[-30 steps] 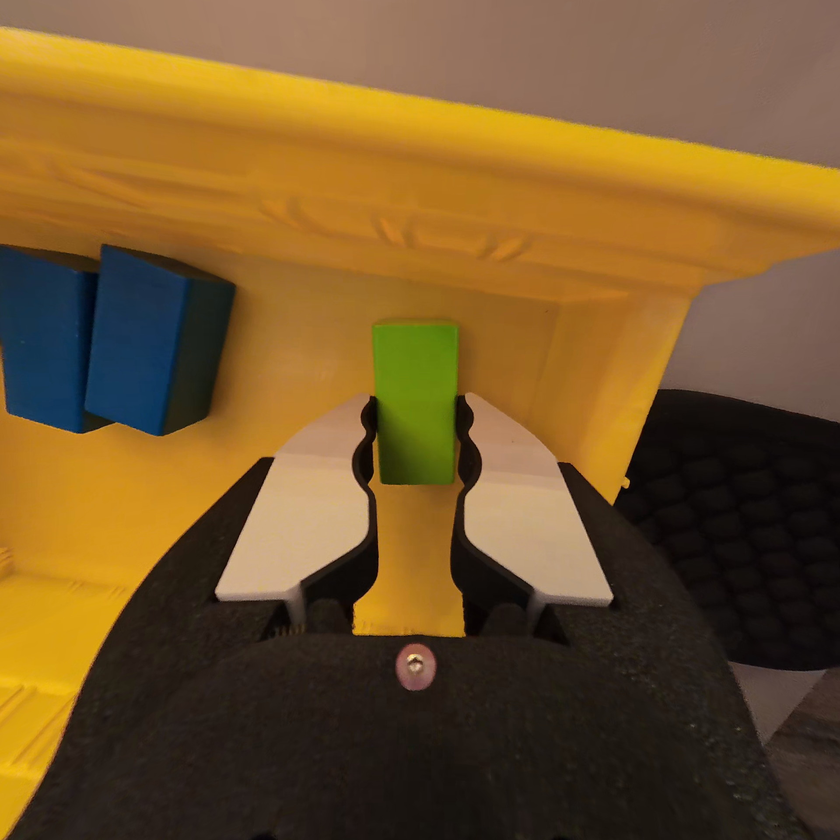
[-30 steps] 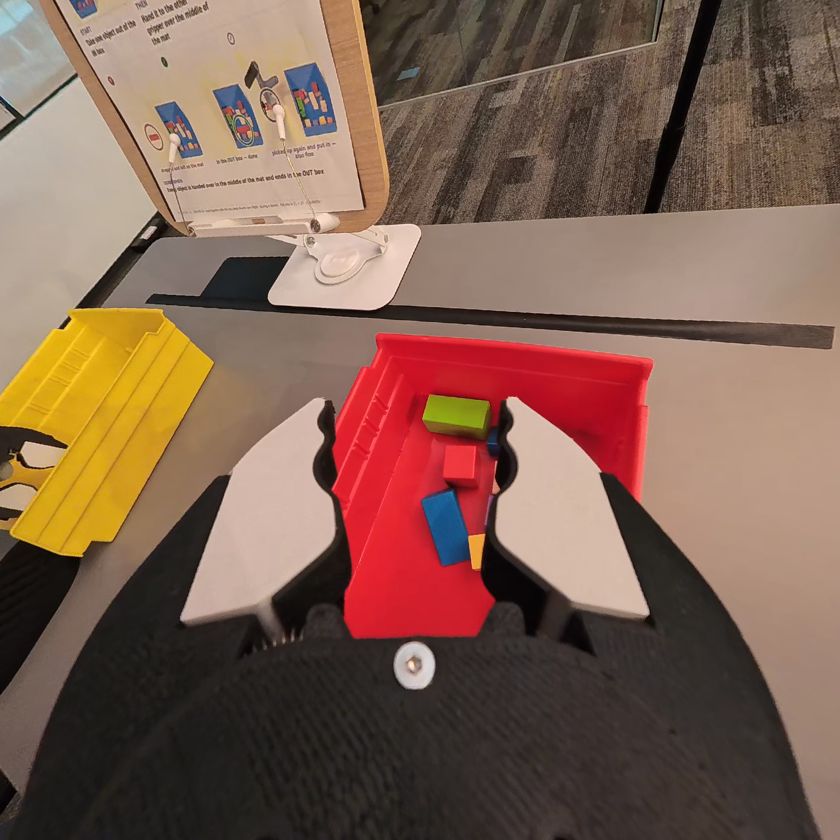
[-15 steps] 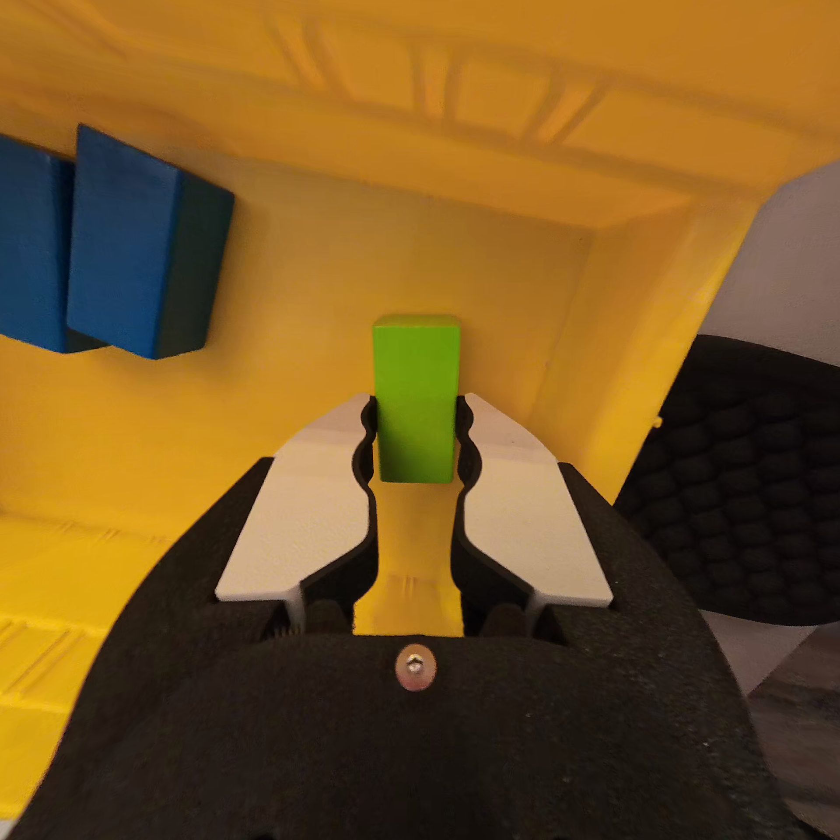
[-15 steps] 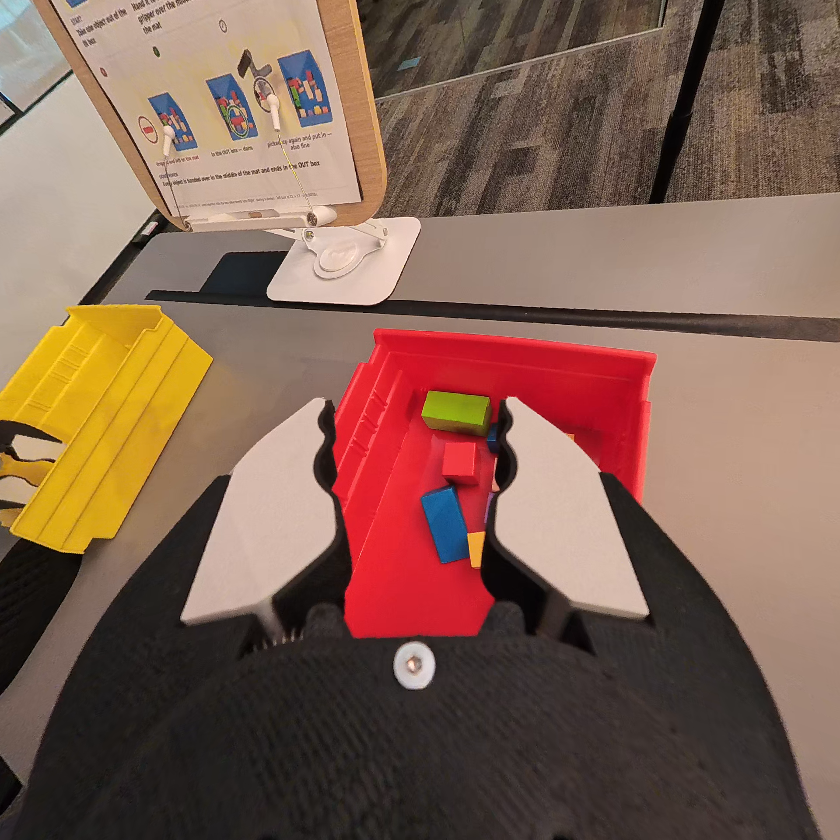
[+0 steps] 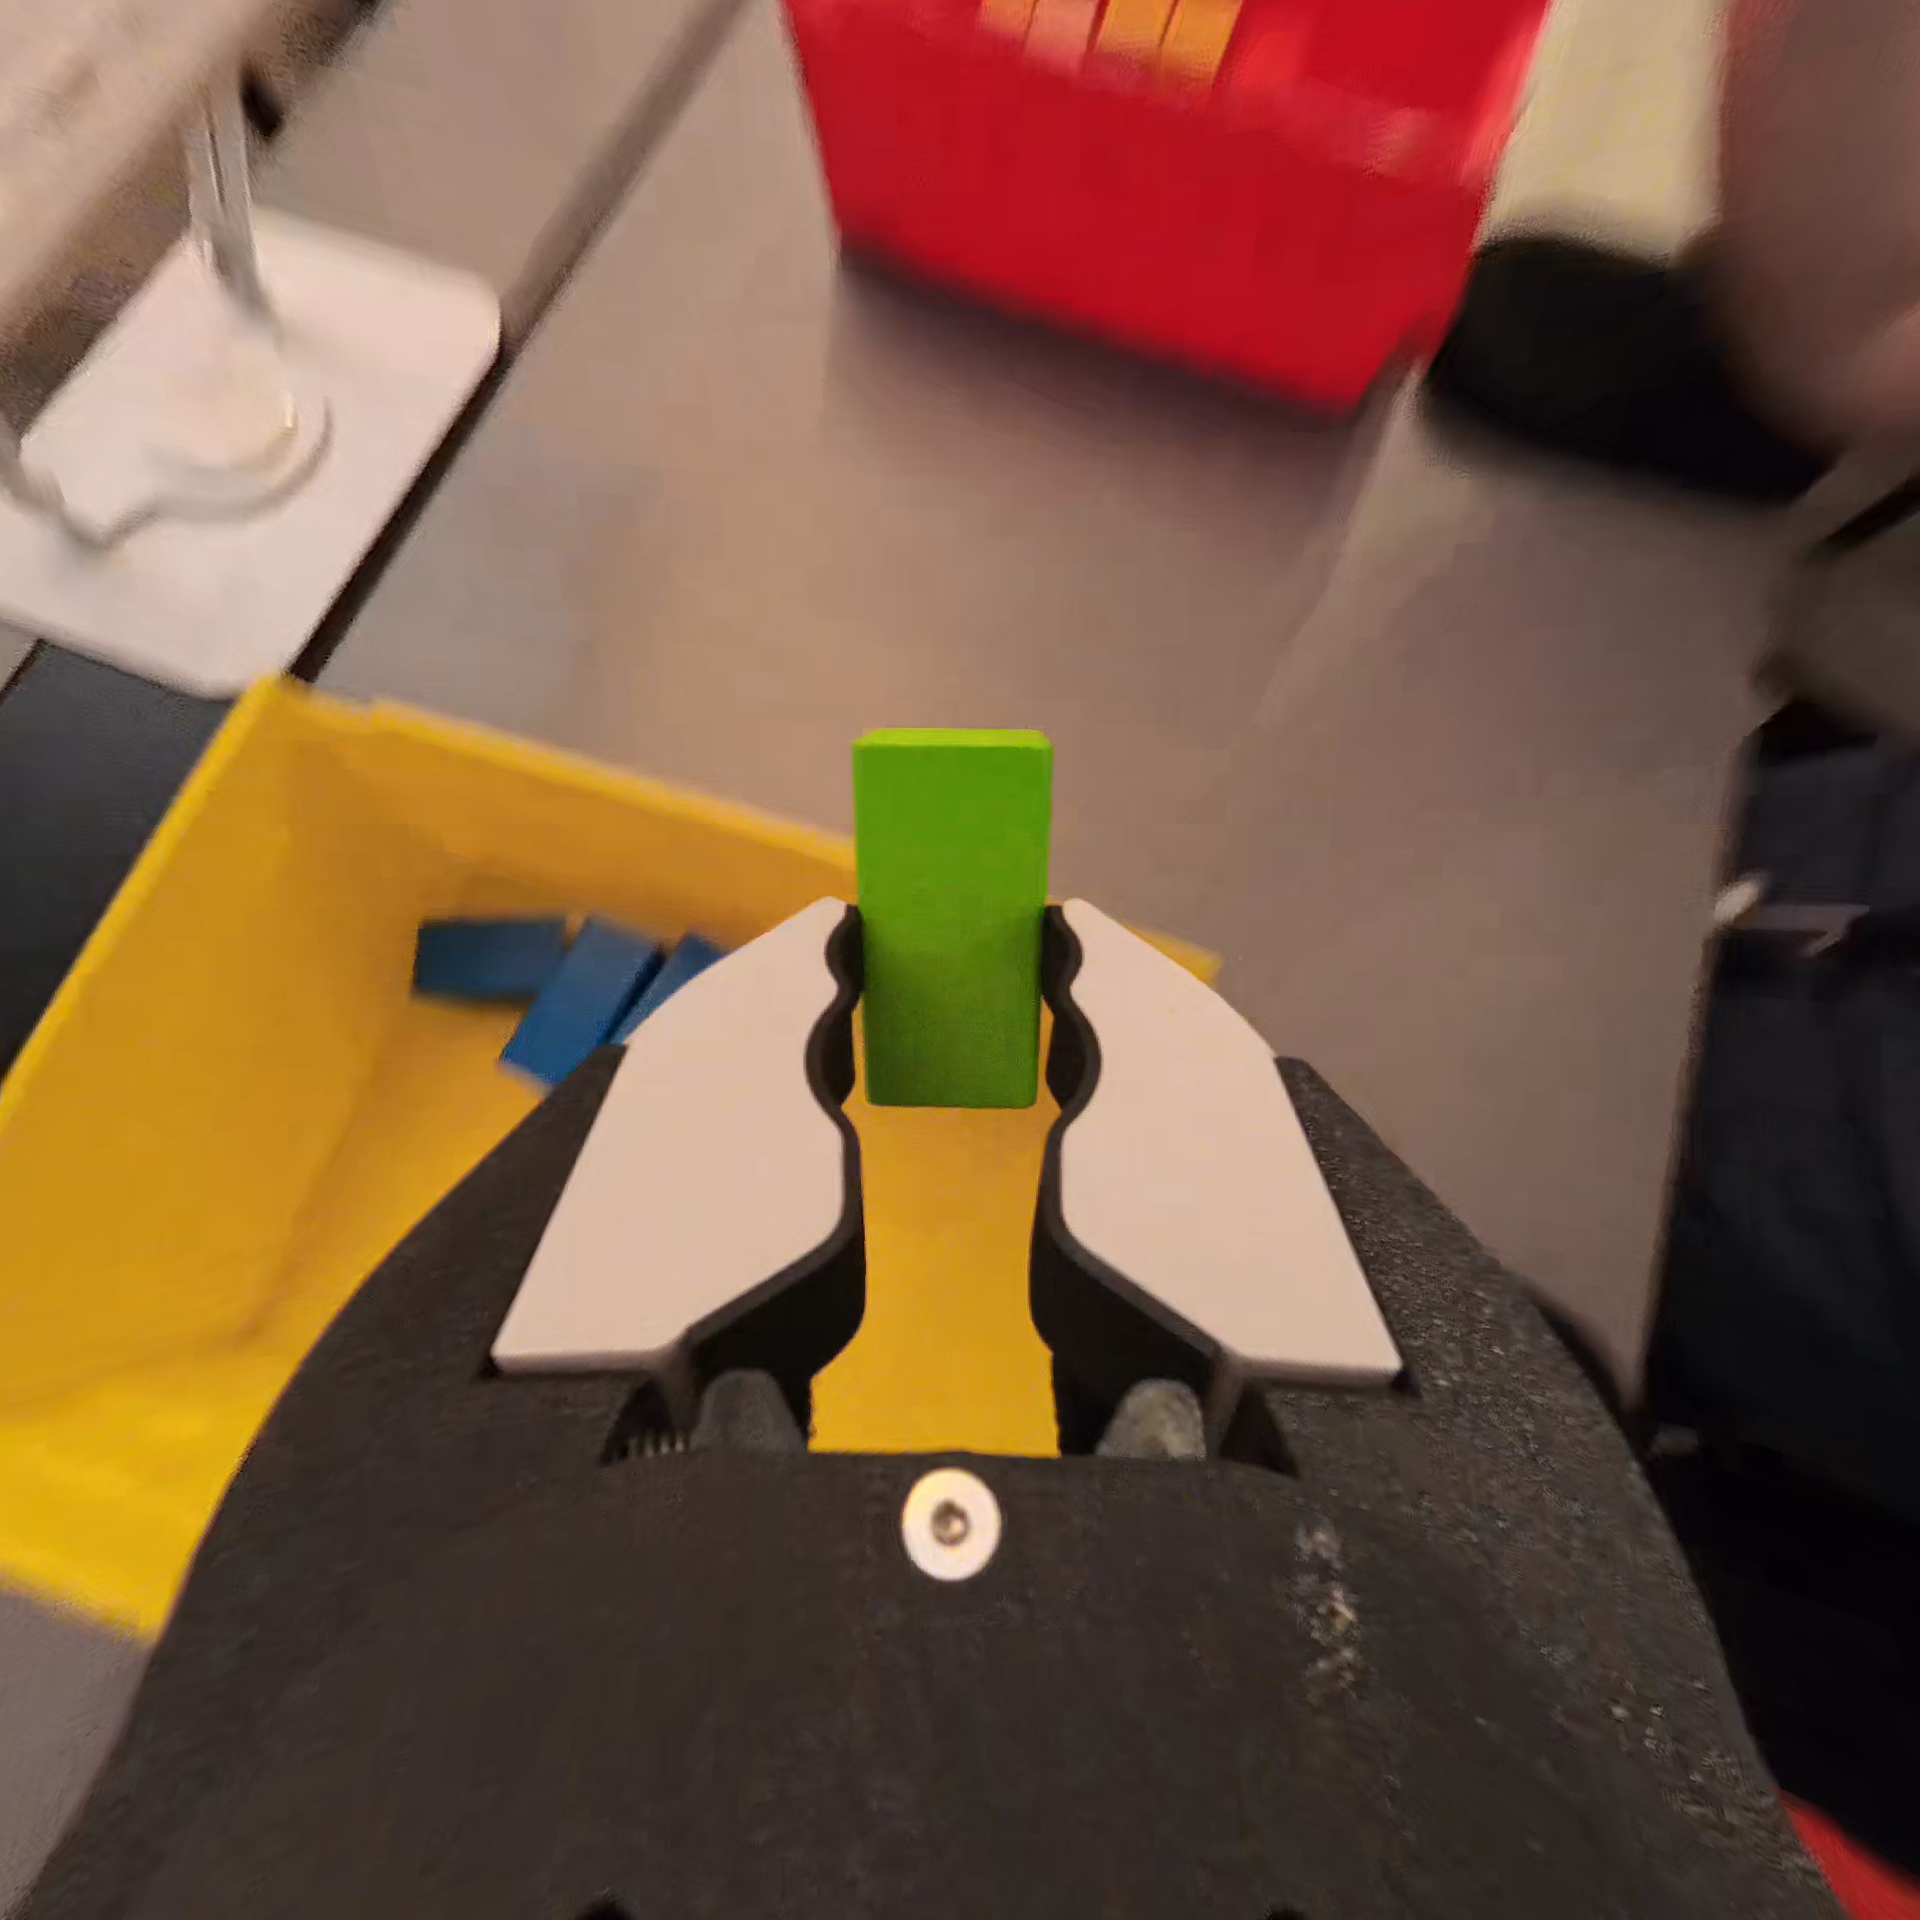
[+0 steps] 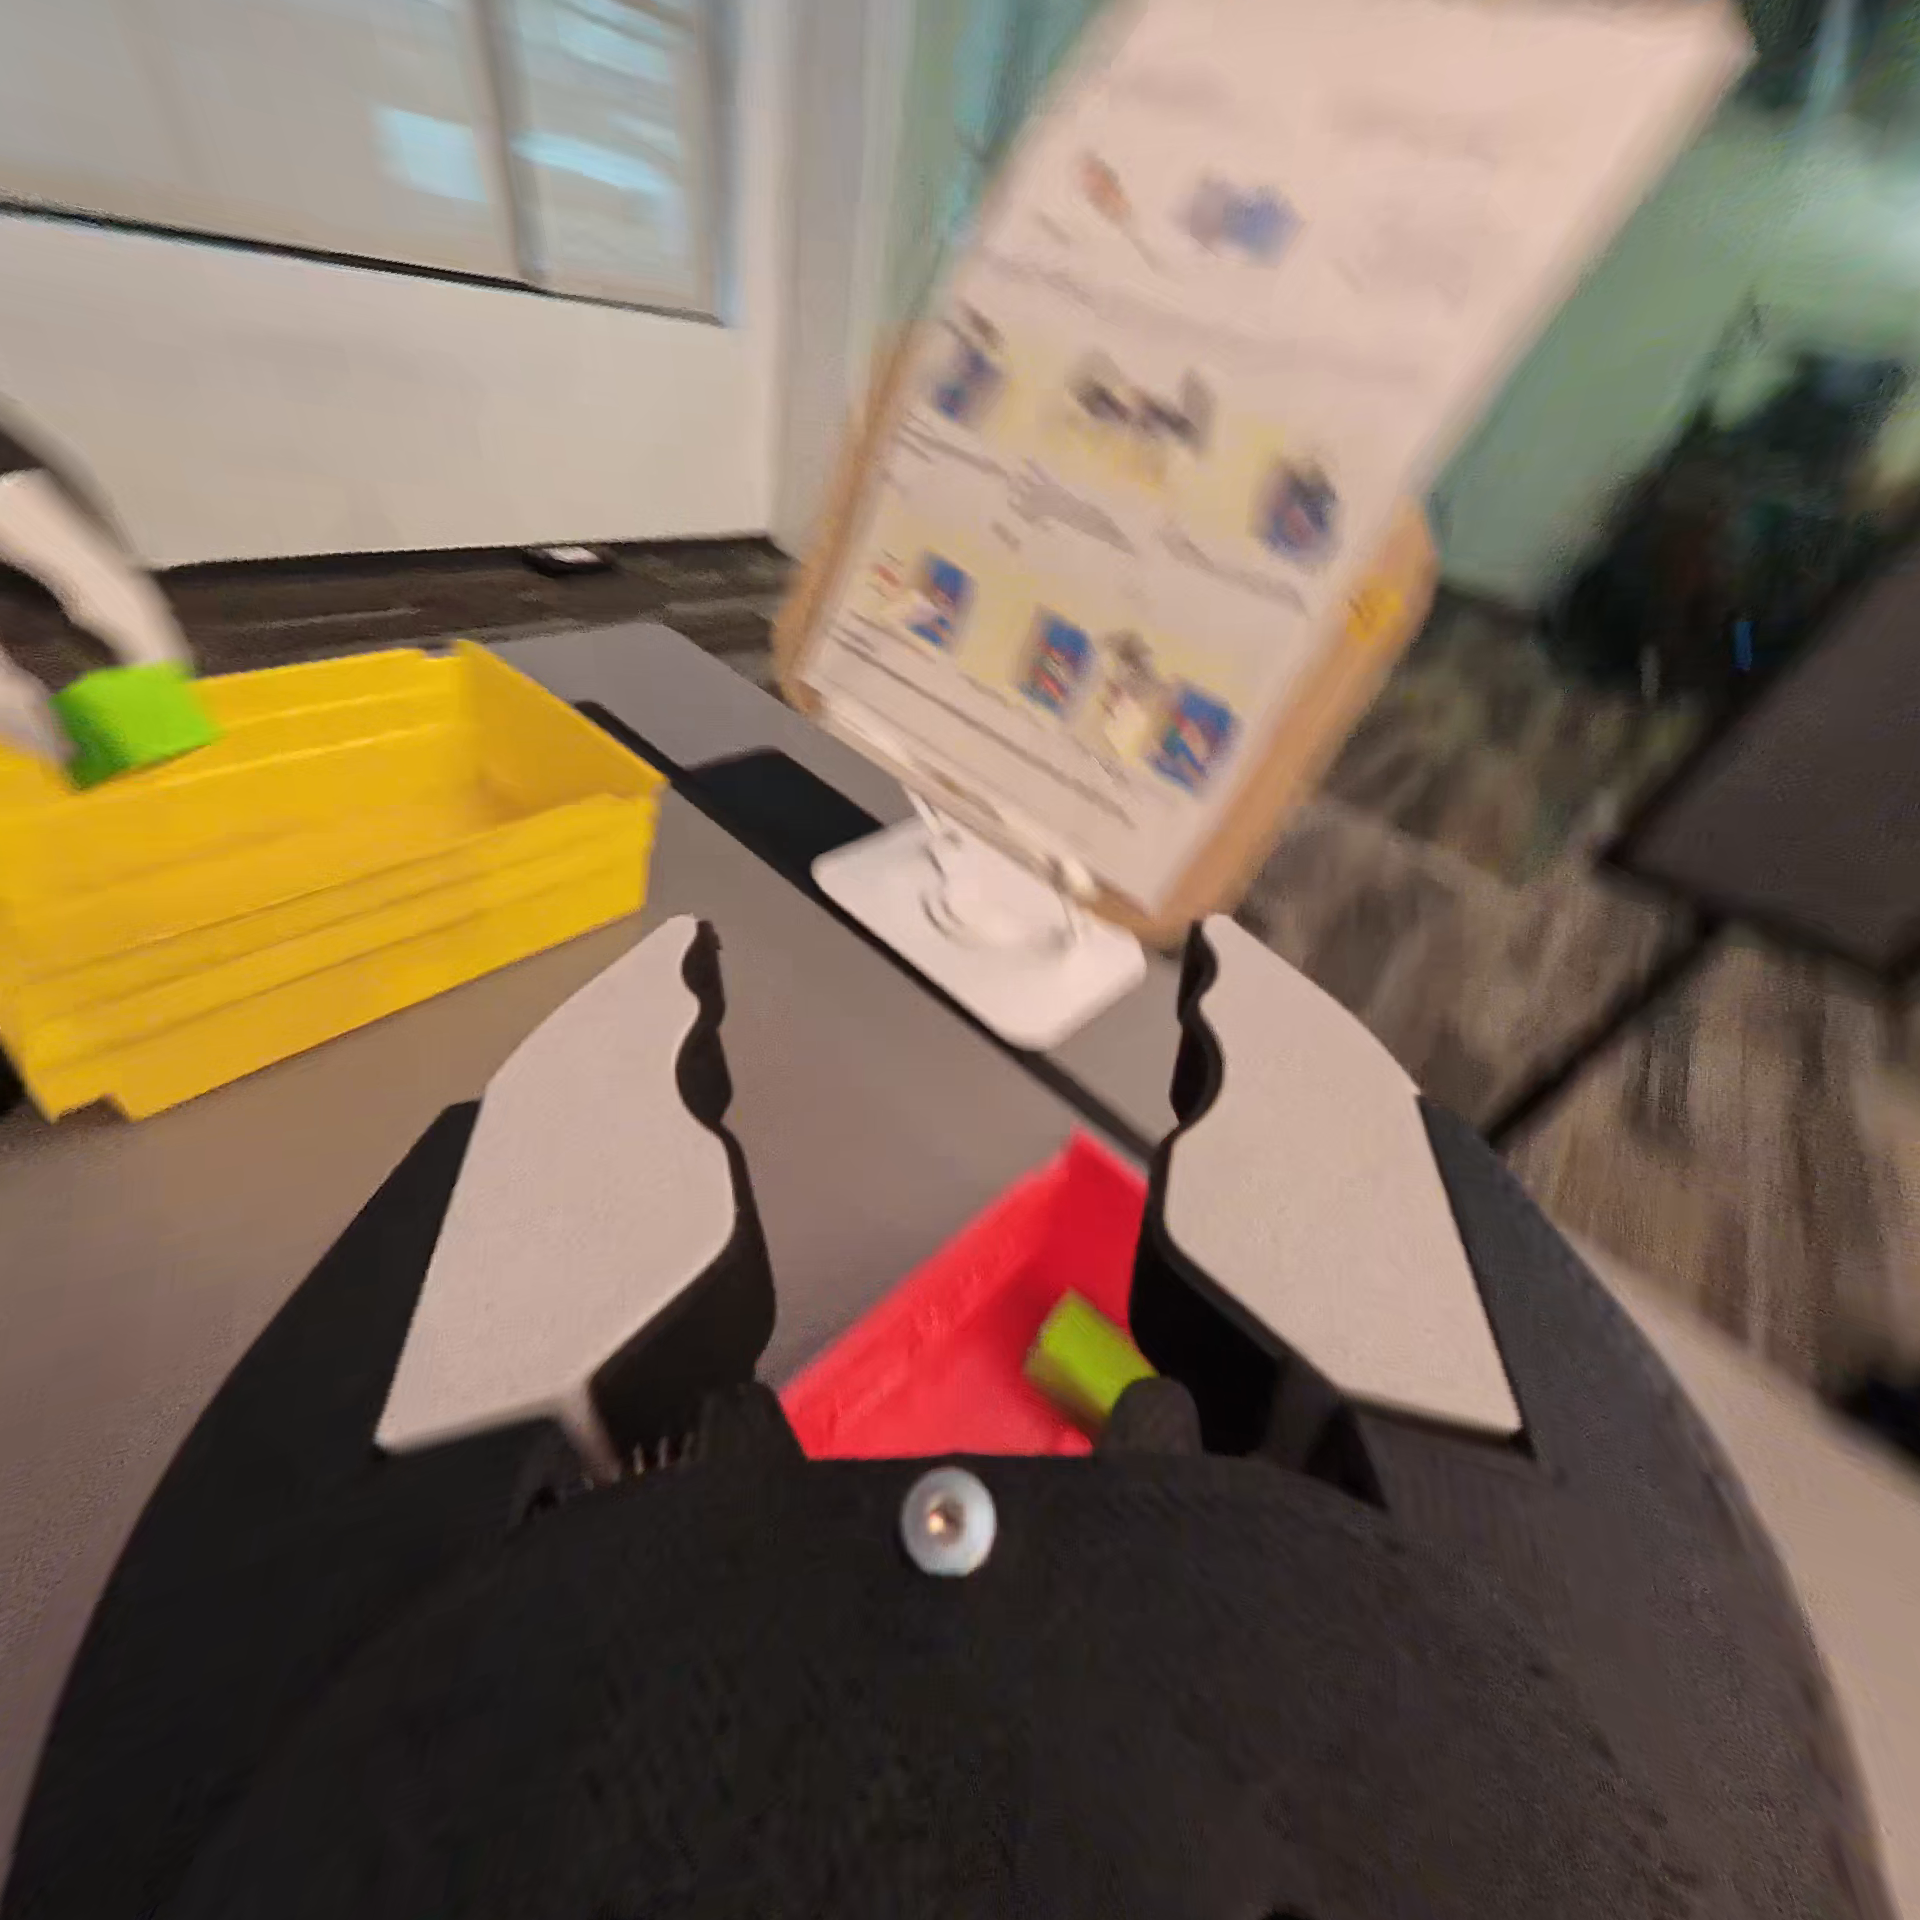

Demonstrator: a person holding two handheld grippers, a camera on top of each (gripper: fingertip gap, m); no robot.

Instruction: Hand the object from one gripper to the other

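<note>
Clamping green block (image 5: 951, 925), L tongs (image 5: 951, 914) tight; R tongs (image 6: 945, 945) wide apart, empty.

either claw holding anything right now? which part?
Left claw is shut on the green block, gripping the long sides of its lower half; the top sticks out past the tips. Right claw is open and empty.

**Grey table and its load**

I see a grey table (image 5: 935, 540) carrying a yellow bin (image 6: 343, 831), a red bin (image 5: 1143, 208) and the white base (image 6: 987, 925) of a sign stand, all apart from one another.
</note>
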